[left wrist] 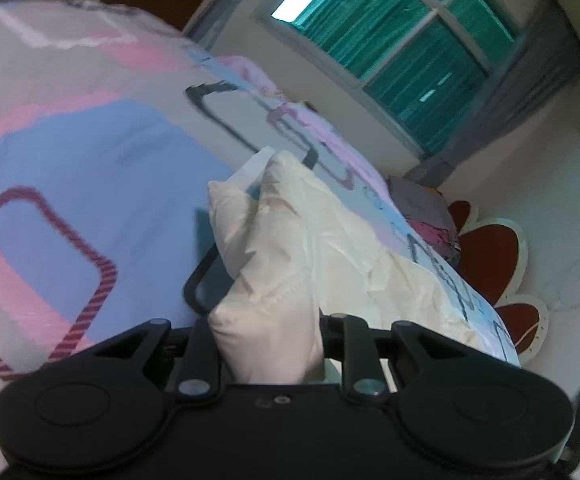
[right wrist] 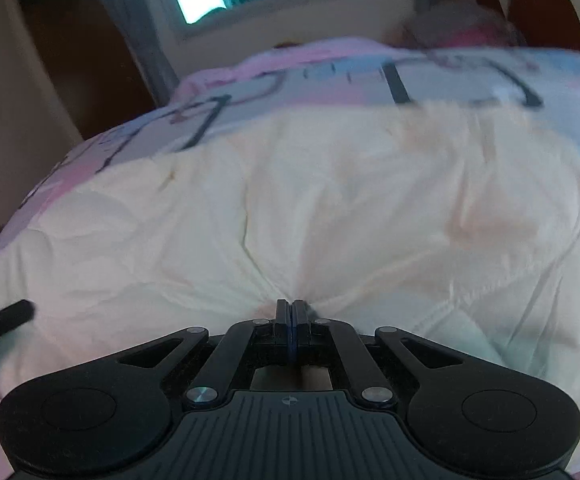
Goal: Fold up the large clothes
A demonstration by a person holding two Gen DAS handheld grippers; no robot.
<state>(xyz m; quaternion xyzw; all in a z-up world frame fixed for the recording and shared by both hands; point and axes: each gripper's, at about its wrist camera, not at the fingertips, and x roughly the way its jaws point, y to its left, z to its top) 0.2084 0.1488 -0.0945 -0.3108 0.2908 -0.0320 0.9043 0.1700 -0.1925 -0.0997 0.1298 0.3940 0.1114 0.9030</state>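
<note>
Two grippers hold one cream garment (right wrist: 329,208) on a bed. In the right wrist view, the right gripper (right wrist: 291,312) has its jaws pressed together, and the cloth puckers into folds that run right into the closed tips, so a pinch of the garment is caught between them. From there the pale fabric spreads wide and rumpled over the bedspread (right wrist: 329,76), covering most of the near mattress. At the far left edge of that view a dark gripper tip (right wrist: 10,314) rests against the cloth.

In the left wrist view, the left gripper (left wrist: 266,344) has a thick bunch of the same garment (left wrist: 290,248) between its fingers, with the jaws partly spread around the wad and gripping it. The bunch rises from the gripper in a crumpled ridge, then trails off to the right along the mattress edge.

Beyond the garment lies the bedspread (left wrist: 90,152), patterned in pink, blue and white blocks with dark and striped rounded outlines. Further back sits a grey and pink pillow (left wrist: 425,208) against a red and white petal-shaped headboard (left wrist: 489,248). Farthest off is a window (left wrist: 401,44) with green curtains, grey drapes beside it, and a dark doorway (right wrist: 78,52) to the left.
</note>
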